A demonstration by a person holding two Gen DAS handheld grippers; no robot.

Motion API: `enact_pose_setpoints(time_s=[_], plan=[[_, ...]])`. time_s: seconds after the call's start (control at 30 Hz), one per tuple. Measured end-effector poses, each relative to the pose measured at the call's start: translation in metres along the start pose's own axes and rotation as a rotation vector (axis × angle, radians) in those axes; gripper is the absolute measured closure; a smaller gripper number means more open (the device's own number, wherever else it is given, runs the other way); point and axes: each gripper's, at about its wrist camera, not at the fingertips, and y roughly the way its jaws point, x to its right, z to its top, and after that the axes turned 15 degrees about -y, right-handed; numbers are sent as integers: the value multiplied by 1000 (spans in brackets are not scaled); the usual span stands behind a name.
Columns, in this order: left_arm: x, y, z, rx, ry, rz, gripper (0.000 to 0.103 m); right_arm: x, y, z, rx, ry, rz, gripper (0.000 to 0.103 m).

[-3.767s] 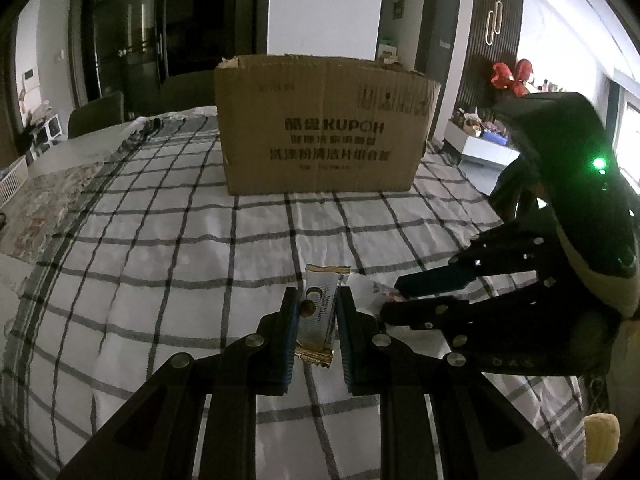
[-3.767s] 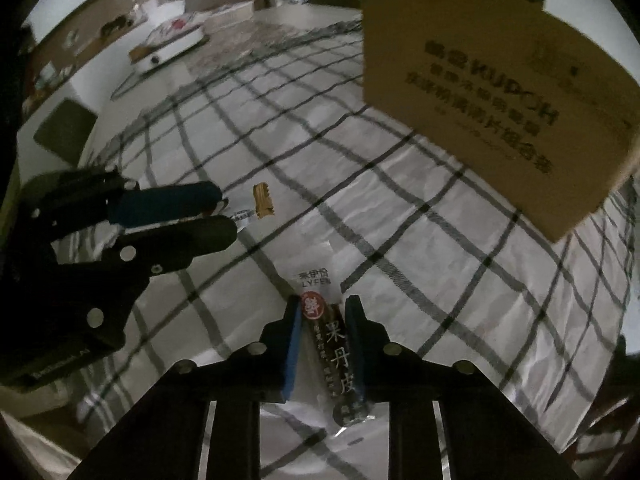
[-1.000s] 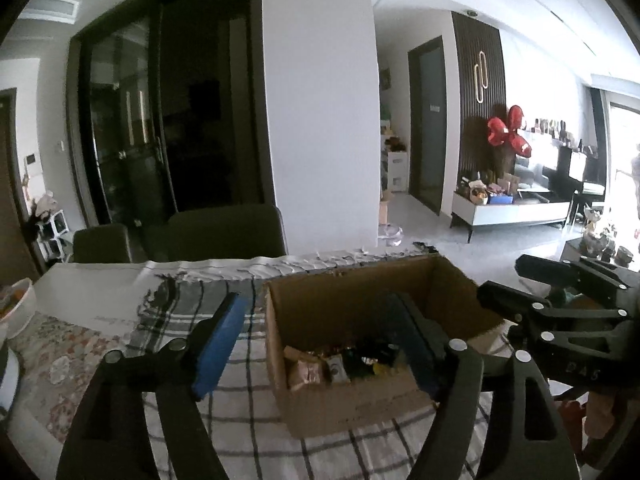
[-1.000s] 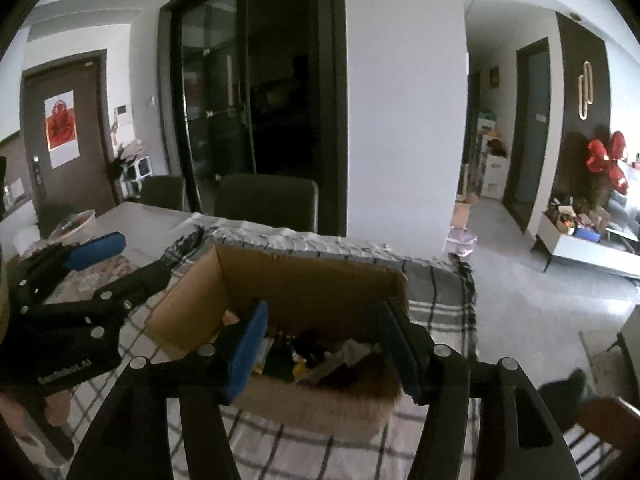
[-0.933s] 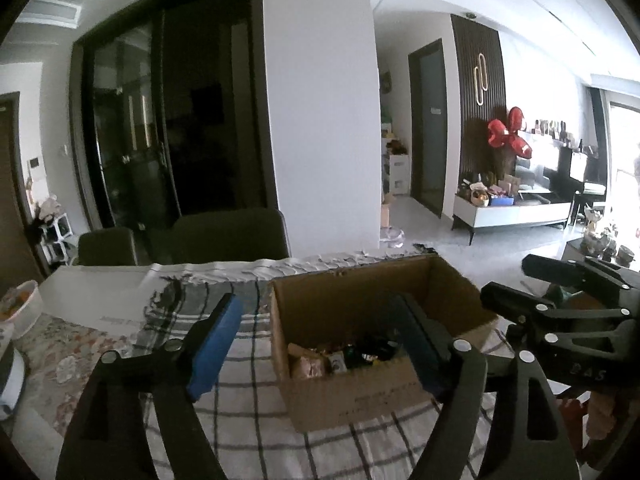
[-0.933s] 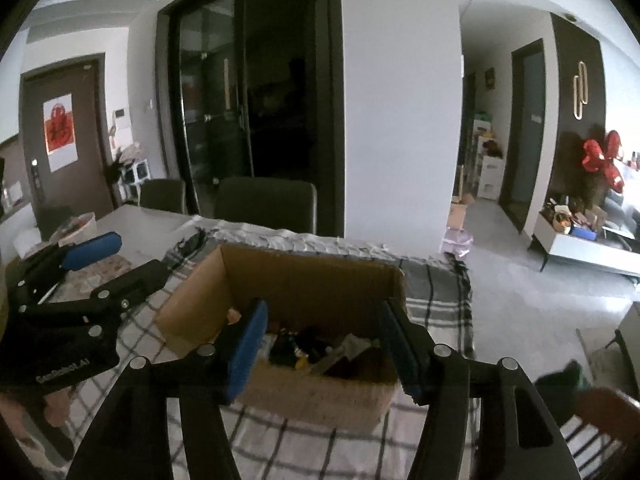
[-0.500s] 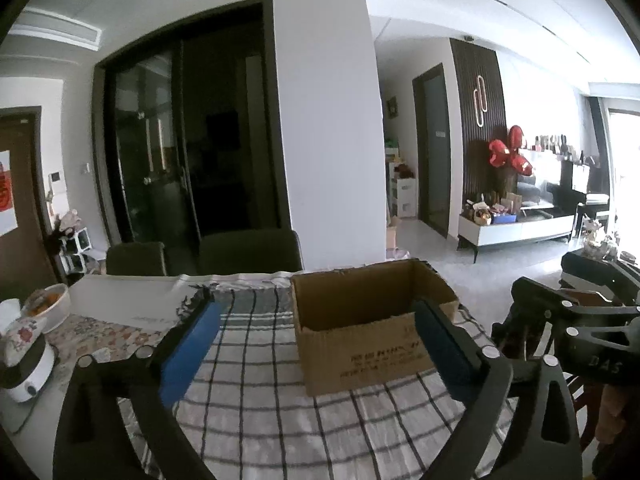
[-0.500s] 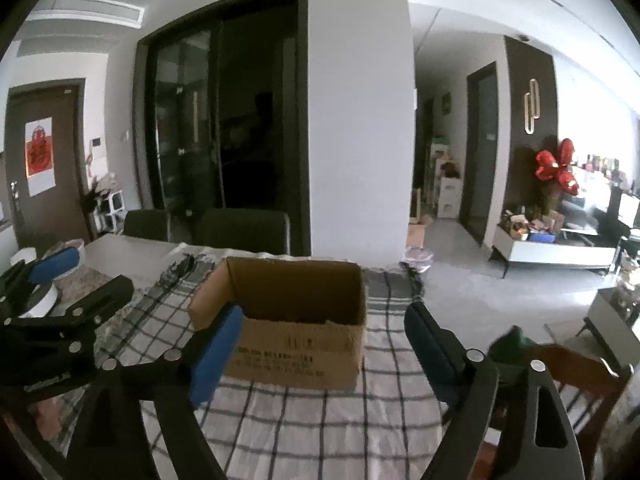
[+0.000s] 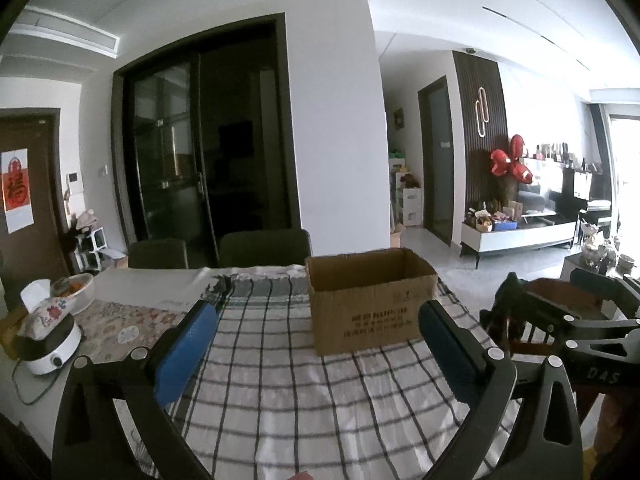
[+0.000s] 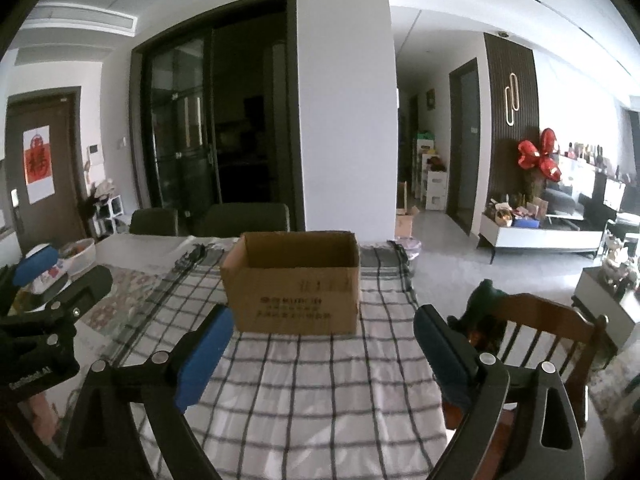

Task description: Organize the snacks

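Note:
An open brown cardboard box (image 9: pixel 368 304) with dark print stands on the checked tablecloth (image 9: pixel 304 392) toward the table's far end; it also shows in the right wrist view (image 10: pixel 296 284). Its contents are hidden from here. My left gripper (image 9: pixel 316 344) is wide open and empty, held above the cloth well short of the box. My right gripper (image 10: pixel 324 344) is wide open and empty too, at a similar distance. The right gripper shows at the right of the left wrist view (image 9: pixel 568 312), and the left gripper at the left of the right wrist view (image 10: pixel 52 280).
Two dark chairs (image 9: pixel 264 246) stand behind the table. A white appliance (image 9: pixel 48 344) and a bowl (image 9: pixel 76 286) sit at the table's left on a floral mat. A wooden chair (image 10: pixel 536 332) stands at the table's right edge.
Both grippers held snack packets, then opened over the box where snacks lie. They have since pulled back and away from the box, both empty and wide open.

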Motion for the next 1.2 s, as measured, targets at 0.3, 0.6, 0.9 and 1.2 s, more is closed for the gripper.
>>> enact_pose_setpoints(time_s=[0.3, 0.6, 0.9, 1.2], plan=[[-11, -32, -19, -32, -24, 4, 0, -18, -41, -23, 4, -1, -8, 8], [-17, -51, -29, -37, -27, 24, 0, -29, -54, -35, -17, -13, 16, 8], [-18, -62, -31, -30, -22, 25, 0, -28, -59, -38, -14, -7, 23, 8], [-13, -67, -30, -28, -9, 19, 0, -27, -62, -39, -18, 6, 28, 8]])
